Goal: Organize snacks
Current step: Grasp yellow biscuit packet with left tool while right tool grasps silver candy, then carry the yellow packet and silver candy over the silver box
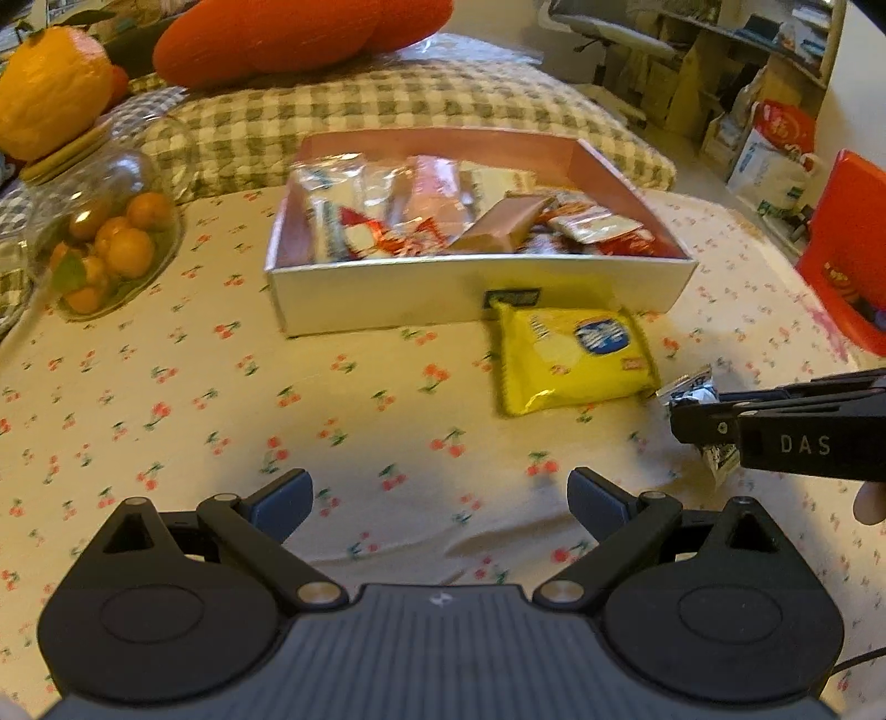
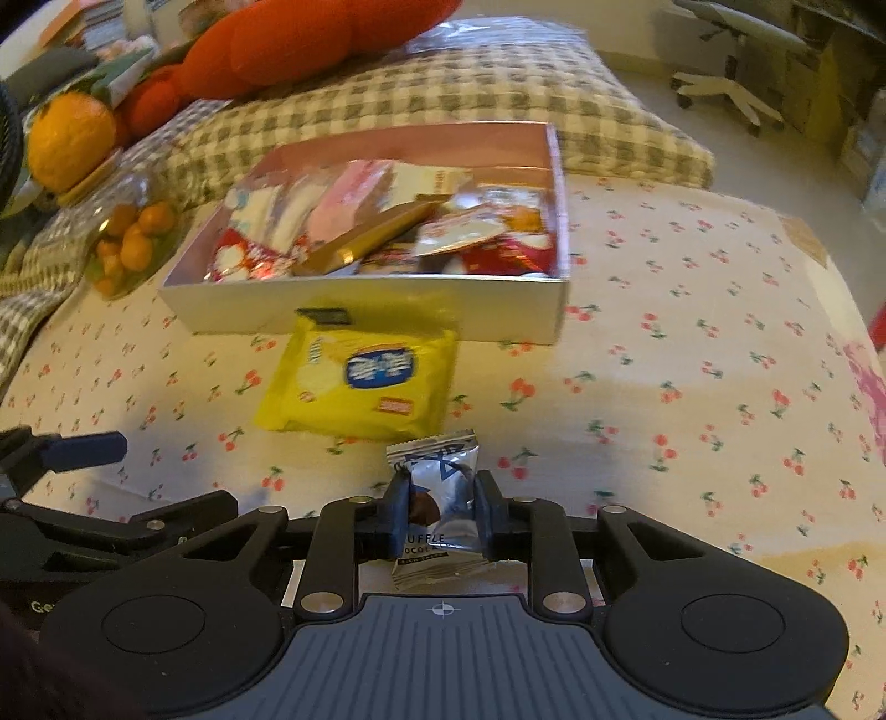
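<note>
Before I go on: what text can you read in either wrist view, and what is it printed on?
"DAS": black right gripper arm.
"UFFLE" (first letters hidden), partly "OCOL": small silver chocolate packet.
Yellow snack bag blue logo: blurred.
Dark label on white snack box: unreadable.
Box wrappers: blurred.

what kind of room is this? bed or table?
Likely a bedroom, working on a bed: a cherry-print sheet with a checked pillow and an orange plush toy at its head. An office chair stands on the floor beyond.

I see a cherry-print bed sheet (image 1: 221, 387) carrying a white cardboard snack box (image 1: 387, 299), with a yellow snack packet (image 1: 570, 360) just near of it and a glass jar of oranges (image 1: 105, 232) far left.
</note>
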Motion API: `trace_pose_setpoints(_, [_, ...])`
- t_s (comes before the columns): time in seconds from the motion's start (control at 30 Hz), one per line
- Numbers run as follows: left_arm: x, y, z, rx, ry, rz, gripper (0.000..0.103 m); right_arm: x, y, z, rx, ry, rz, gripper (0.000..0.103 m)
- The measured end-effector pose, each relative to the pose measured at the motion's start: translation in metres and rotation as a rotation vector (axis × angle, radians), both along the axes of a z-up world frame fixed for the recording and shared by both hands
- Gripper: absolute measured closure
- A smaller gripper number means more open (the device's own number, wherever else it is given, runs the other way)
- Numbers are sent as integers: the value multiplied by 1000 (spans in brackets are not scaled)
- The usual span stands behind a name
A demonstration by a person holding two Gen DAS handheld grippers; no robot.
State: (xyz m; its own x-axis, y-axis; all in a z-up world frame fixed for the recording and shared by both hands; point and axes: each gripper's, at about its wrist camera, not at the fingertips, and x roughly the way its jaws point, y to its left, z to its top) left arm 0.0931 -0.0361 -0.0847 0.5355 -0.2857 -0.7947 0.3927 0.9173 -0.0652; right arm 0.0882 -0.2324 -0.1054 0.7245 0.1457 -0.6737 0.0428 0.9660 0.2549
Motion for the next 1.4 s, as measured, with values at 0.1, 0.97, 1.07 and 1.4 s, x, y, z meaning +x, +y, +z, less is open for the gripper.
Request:
trace_pose_setpoints(0.1, [1, -8, -1, -49, -14, -24, 5, -2, -14, -2, 33, 8, -23, 81])
trace_pose_setpoints(0.97, [15, -69, -22, -115, -133, 59, 13, -7, -74, -18, 126, 33, -72, 80])
trace_pose_setpoints(1.07, [16, -70, -21, -108, -139, 53, 19, -6, -73, -18, 120, 32, -73, 80])
trace_pose_setpoints(1.4, [14, -71, -16, -91, -121, 41, 34, -5, -71, -17, 108, 34, -79, 80])
